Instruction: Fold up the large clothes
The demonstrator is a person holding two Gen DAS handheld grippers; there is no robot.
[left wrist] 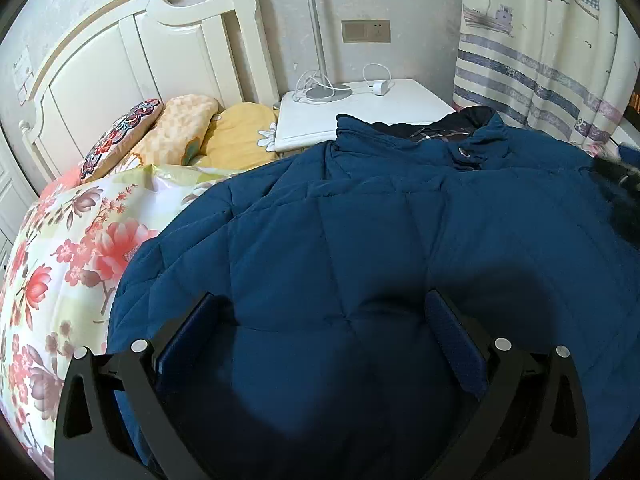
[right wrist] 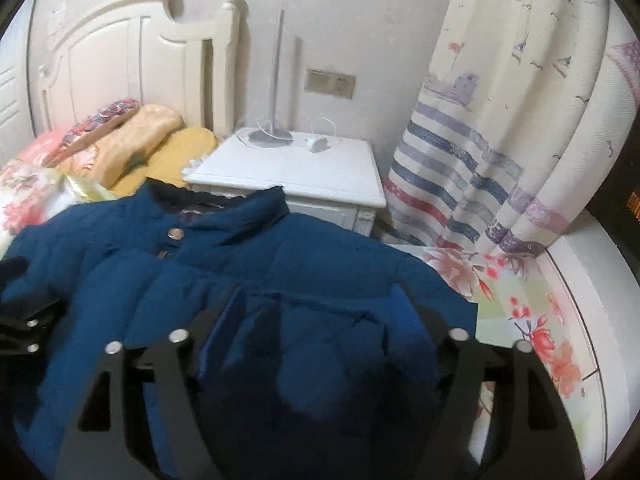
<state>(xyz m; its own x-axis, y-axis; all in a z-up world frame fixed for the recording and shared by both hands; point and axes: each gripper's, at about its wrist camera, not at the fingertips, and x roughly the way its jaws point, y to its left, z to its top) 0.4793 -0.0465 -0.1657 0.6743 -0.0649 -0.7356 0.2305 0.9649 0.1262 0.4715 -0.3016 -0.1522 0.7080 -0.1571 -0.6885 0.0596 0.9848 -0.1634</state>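
Two grippers, one jacket. Left gripper (left wrist: 332, 320) spread wide, fingers (left wrist: 454, 344) apart, clamped on nothing, poised over the quilted blue padded jacket (left wrist: 360, 216); cannot tell whether the pads touch the fabric. Right gripper (right wrist: 316, 316) likewise spread wide and holding nothing, over the jacket's (right wrist: 248, 280) right-hand part near its edge; contact not clear.

Jacket spread flat, front up, on the bed with the floral bedspread (left wrist: 72, 248), collar toward the nightstand, two metal snap buttons (right wrist: 175, 233) showing below the collar.

Left of the jacket's collar, three pillows: one embroidered (left wrist: 120, 136), one peach (left wrist: 176, 128), one yellow (left wrist: 240, 136), against the cream headboard (left wrist: 132, 52).

Beyond the collar, one white nightstand (left wrist: 360, 116), carrying one lamp (left wrist: 320, 88) on a slim pole and one white charger (left wrist: 382, 87) with cable.

Right of the nightstand, one curtain (right wrist: 500, 140) printed with boats and stripes. On the wall above the nightstand, one switch-and-socket plate (left wrist: 366, 31).
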